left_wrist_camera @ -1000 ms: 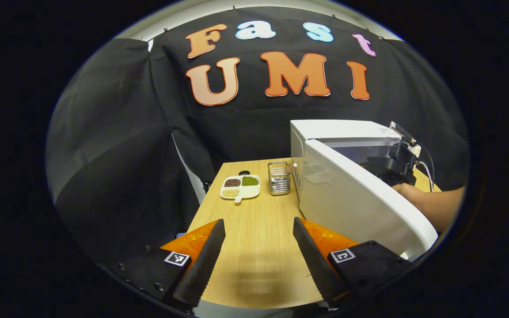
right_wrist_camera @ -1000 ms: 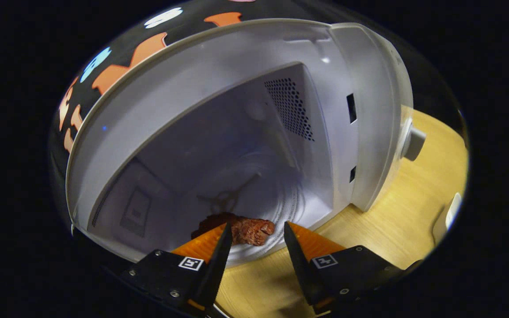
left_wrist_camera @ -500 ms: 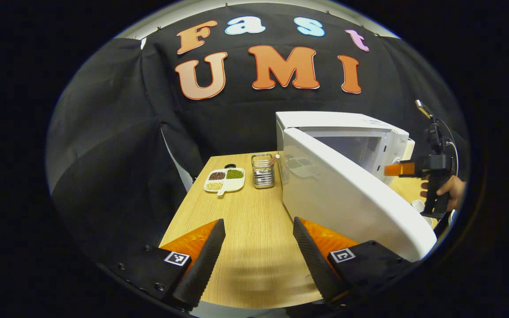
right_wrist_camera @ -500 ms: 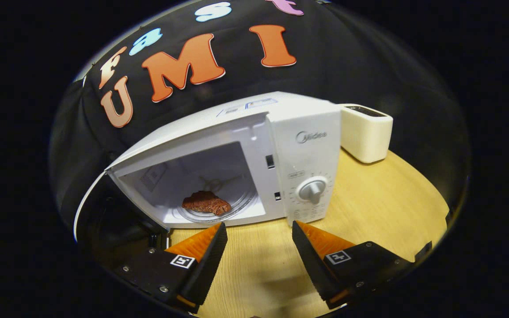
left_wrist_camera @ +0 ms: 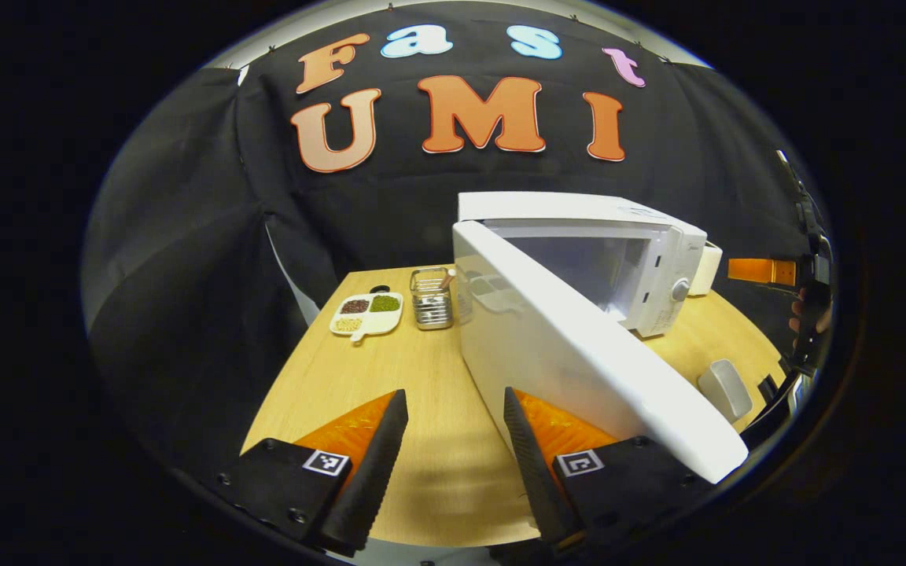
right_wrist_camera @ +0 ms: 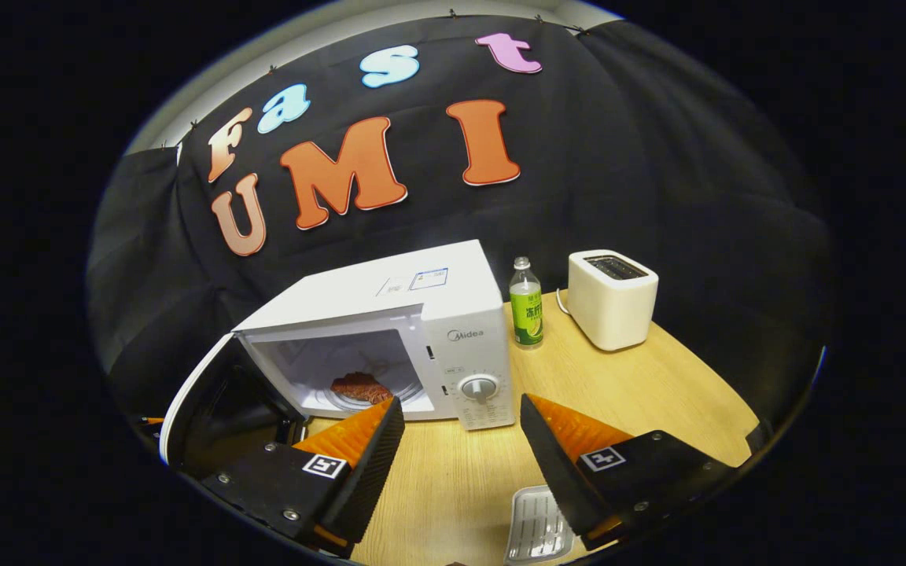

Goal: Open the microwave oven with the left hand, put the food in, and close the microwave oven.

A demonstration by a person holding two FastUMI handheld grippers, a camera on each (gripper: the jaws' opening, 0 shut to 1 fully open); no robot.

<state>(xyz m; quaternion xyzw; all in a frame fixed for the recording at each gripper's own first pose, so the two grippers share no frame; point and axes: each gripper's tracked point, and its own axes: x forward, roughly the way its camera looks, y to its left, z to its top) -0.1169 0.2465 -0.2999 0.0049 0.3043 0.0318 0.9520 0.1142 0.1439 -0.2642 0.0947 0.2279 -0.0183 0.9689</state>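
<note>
The microwave oven stands on the tabletop with its door swung wide open, and the food, a reddish-brown lump, already lies on the glass turntable inside the cavity. Judging from this, the opening and the loading are done, and closing the door is what remains. The right gripper hangs well back from the oven over the tabletop, its jaws spread wide and holding nothing; a small white ridged tray lies just below it. The left gripper sits close to the outer face of the open door, its jaws also apart and empty, with the door's free edge just beside its right finger. That placement looks suited to pushing the door shut, though no contact with the door can be made out. Farther back on the tabletop stand a divided dish of grains, a wire holder, a green-labelled bottle and a toaster.
</note>
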